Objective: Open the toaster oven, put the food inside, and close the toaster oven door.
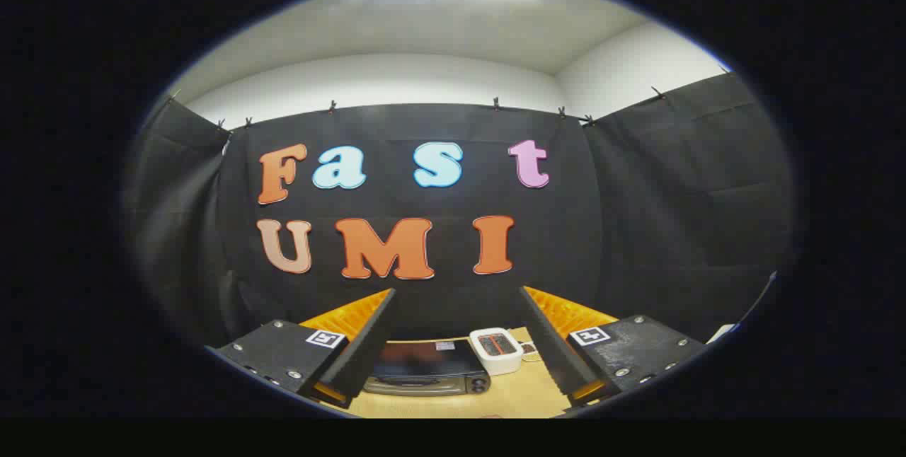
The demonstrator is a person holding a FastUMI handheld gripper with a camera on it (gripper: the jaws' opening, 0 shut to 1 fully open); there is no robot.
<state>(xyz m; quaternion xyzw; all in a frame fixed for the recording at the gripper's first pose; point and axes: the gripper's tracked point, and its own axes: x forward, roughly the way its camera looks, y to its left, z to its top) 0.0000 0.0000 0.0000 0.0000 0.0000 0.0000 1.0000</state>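
My gripper (456,344) sits with its fingers spread wide apart, nothing between them and nothing touched; I am holding it high and well back from the work. Looking out through the gap between the fingers, I see the toaster oven (427,370) on the wooden table (509,400), beyond the fingertips and nearer my left finger (354,354). Its dark glass door looks closed, with knobs at the right end of its front. Just beside it, to its right, stands a small white toaster (497,349) with two slots on top, touching or nearly touching the oven's corner; I cannot tell which. Behind the toaster, against my right finger (559,358), lies something small and brownish (529,349), too small to identify
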